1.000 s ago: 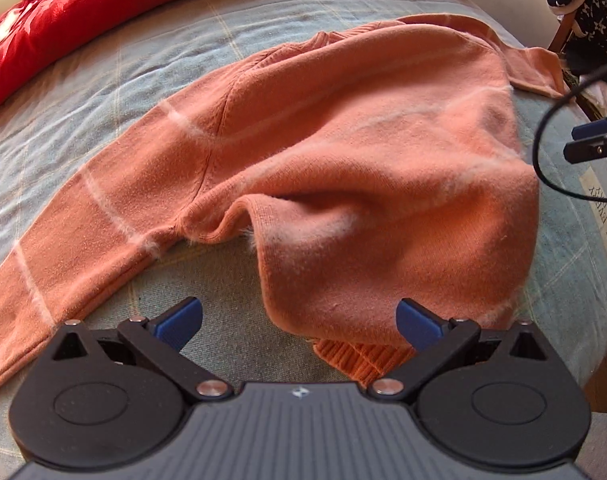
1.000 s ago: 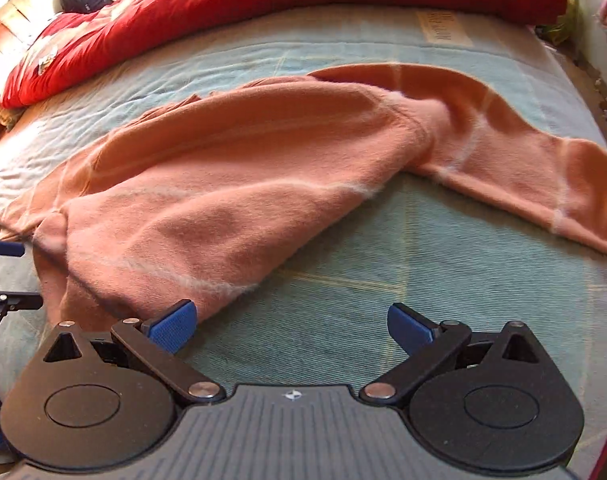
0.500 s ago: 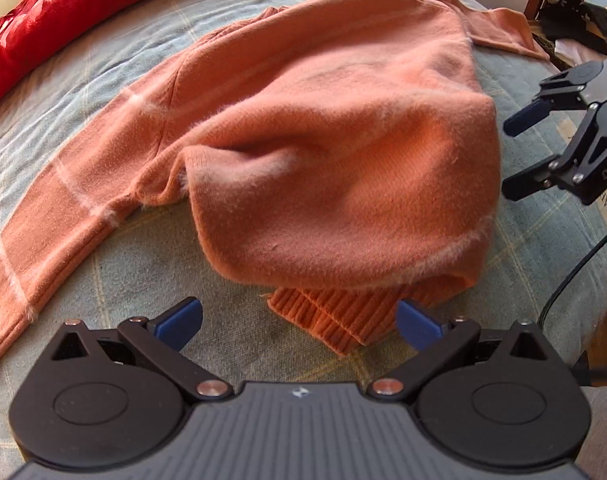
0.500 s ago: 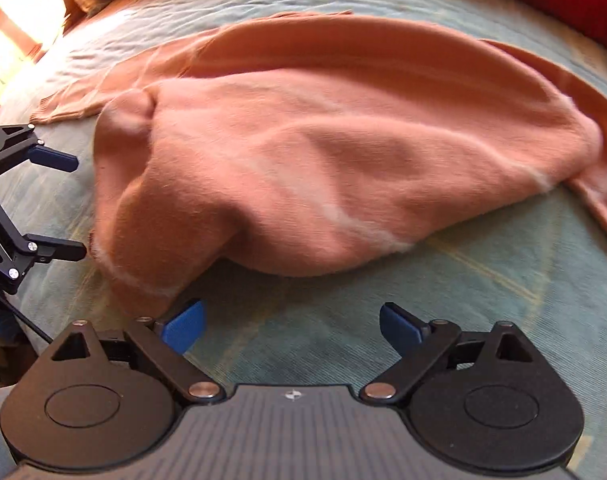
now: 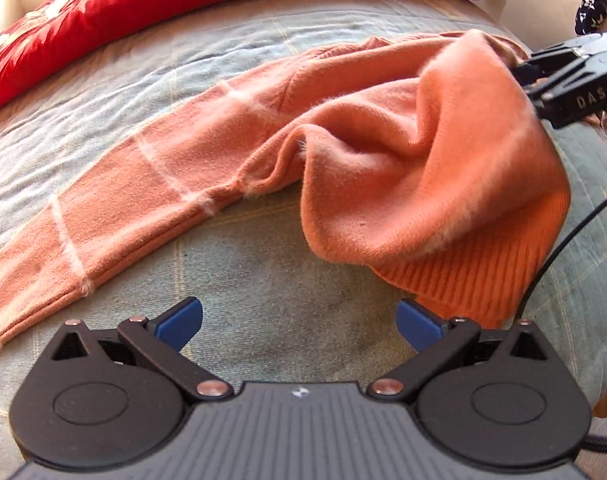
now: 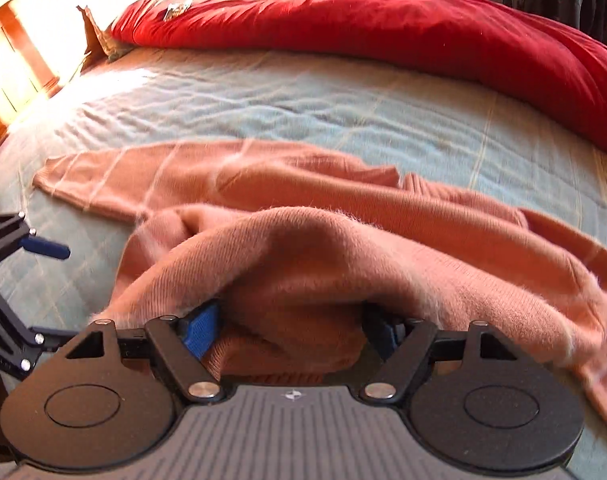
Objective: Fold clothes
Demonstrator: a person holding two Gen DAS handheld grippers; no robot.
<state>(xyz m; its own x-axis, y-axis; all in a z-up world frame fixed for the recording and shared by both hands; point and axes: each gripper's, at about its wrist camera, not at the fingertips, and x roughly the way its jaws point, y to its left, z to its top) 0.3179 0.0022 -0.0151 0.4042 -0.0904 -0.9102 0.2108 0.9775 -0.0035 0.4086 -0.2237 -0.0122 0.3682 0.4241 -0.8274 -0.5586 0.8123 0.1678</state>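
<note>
The bed is covered in a pale blue-green checked blanket (image 5: 271,280), with a red duvet (image 6: 423,36) bunched along its far side and sunlit wooden furniture (image 6: 7,76) beyond the edge. Your orange sweater (image 5: 383,168) lies across the blanket, one sleeve (image 5: 103,220) stretched flat toward the left of the left wrist view, the body heaped into soft folds with its ribbed hem (image 5: 483,276) hanging nearest you.

Your left gripper (image 5: 299,320) hovers over bare blanket with its blue pads spread wide; nothing sits between them, and the hem lies just beside the right-hand pad without being pinched.

Your right gripper (image 6: 291,332) is pushed into the sweater's bunched edge. Its jaws are closing, with a thick fold of fabric between them and draped over the fingertips. The left pad (image 6: 201,330) shows against the knit; the other is mostly buried, so you cannot tell yet whether the cloth is truly pinched.
</note>
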